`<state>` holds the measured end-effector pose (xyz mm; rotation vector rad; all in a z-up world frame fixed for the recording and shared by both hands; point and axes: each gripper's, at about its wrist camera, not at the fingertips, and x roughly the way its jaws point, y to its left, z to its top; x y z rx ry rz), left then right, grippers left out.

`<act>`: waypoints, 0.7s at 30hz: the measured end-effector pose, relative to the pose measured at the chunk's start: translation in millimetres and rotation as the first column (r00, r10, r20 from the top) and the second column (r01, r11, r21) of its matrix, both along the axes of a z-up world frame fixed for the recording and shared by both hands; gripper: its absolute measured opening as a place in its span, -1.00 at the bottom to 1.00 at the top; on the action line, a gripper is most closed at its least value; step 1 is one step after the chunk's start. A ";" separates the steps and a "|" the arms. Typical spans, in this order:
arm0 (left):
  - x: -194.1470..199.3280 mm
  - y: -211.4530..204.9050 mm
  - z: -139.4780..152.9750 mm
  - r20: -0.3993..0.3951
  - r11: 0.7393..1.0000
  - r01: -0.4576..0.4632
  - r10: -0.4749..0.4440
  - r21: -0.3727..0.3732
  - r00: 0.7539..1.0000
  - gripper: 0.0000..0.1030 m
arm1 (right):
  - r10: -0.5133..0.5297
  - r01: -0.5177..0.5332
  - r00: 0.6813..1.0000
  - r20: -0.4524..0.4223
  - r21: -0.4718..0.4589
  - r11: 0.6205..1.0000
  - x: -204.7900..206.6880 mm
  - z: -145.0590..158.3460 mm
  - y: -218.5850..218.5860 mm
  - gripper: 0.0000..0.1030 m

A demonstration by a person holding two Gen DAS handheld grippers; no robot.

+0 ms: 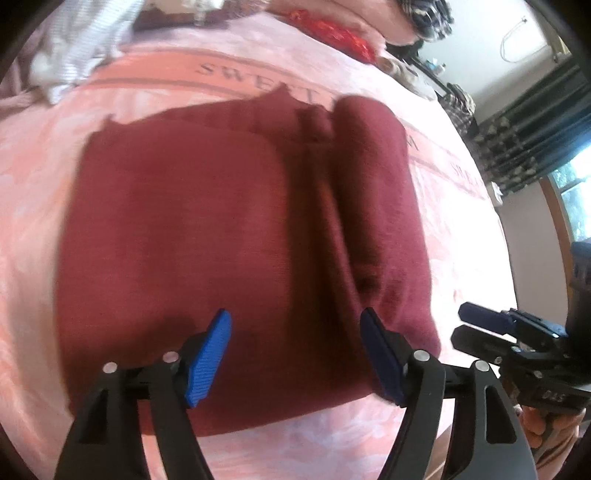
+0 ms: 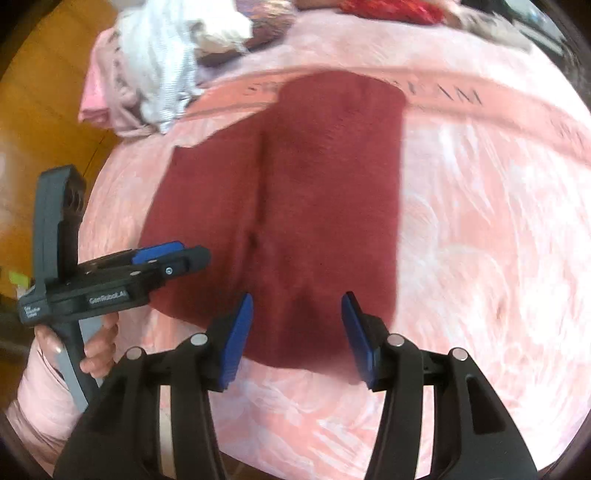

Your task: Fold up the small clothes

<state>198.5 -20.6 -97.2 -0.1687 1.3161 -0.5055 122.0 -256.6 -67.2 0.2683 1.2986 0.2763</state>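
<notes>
A dark red knitted garment [image 1: 207, 236] lies flat on a pink bedspread [image 1: 29, 192], with one side folded over into a long ridge [image 1: 369, 192]. It also shows in the right wrist view [image 2: 325, 206]. My left gripper [image 1: 295, 350] is open and empty, hovering over the garment's near edge. My right gripper [image 2: 297, 332] is open and empty, over the near edge of the folded side. Each gripper shows in the other's view: the right gripper [image 1: 491, 328] and the left gripper [image 2: 173, 256].
A heap of white and pale pink clothes [image 2: 155, 70] lies at the bed's far left. A red cloth [image 1: 332, 33] lies at the far end. Dark curtains and a window [image 1: 546, 147] stand to the right. An orange floor [image 2: 44, 110] shows beyond the bed's left edge.
</notes>
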 end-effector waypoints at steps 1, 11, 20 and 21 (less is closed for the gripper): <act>1.3 -7.3 -2.5 -0.014 1.000 0.002 -0.002 -0.015 1.000 0.41 | -0.009 0.009 1.000 -0.004 -0.004 1.000 -1.9 -4.8 -4.7 -0.05; 11.5 -57.2 -20.9 -0.078 1.000 0.013 -0.015 -0.015 0.997 0.38 | -0.039 0.040 0.999 -0.024 0.032 0.999 -9.5 -28.0 -37.4 -0.08; 8.4 -87.5 -24.7 -0.048 0.999 0.031 -0.030 0.027 0.998 -0.55 | -0.080 0.082 0.996 -0.044 0.056 0.995 -23.1 -41.0 -62.6 -0.08; 8.6 -87.0 -23.9 -0.042 0.999 0.026 -0.025 0.024 0.999 -0.65 | -0.086 0.089 0.995 -0.045 0.056 0.994 -25.2 -41.7 -64.9 -0.08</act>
